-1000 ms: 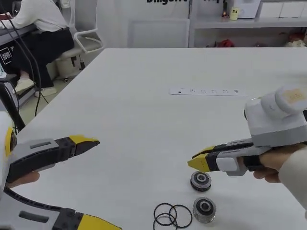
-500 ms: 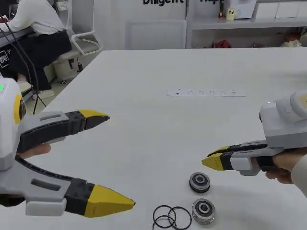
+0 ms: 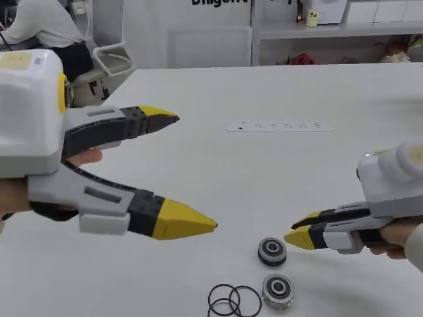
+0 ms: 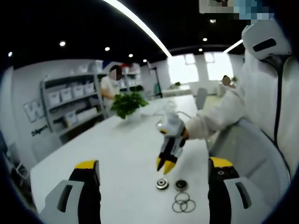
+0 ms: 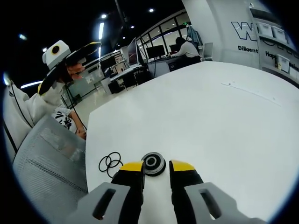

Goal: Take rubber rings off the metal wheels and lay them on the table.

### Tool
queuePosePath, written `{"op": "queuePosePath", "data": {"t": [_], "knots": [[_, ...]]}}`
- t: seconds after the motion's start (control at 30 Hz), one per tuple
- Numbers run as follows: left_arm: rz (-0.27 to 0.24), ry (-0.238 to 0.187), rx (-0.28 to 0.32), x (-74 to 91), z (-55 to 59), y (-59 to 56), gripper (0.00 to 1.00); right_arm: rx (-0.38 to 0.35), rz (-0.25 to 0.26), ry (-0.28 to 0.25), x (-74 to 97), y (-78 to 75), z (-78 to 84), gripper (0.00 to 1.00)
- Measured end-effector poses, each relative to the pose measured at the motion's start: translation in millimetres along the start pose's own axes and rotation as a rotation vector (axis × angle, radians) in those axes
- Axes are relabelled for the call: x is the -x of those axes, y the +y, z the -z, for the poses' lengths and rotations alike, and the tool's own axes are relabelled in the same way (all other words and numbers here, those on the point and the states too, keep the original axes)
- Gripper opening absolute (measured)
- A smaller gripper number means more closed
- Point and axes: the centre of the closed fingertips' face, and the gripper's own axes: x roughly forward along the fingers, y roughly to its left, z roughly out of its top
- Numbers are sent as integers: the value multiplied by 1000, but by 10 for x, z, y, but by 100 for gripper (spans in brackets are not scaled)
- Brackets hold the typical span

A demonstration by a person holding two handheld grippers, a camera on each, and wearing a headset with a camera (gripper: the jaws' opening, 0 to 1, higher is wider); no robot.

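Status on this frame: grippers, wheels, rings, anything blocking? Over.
Left gripper wide open, above the table. Right gripper narrowly open, tips at far wheel, not gripping. Three rubber rings flat beside near wheel. Nothing in the way.

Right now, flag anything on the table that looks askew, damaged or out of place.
Nothing stands out. The far wheel and near wheel lie flat, the loose rubber rings overlap beside the near wheel, and the power strip lies farther back. No visible damage.
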Motion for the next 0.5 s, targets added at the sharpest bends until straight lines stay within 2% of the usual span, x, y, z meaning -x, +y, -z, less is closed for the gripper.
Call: {"op": "queuePosePath", "data": {"t": [0.2,0.5], "knots": [[40,-37,-22,-208,-111,18,96,28,0,31,-26,-30,118,22],[75,-70,-52,-607,-181,100,89,54,-18,48,-74,-16,195,25]]}}
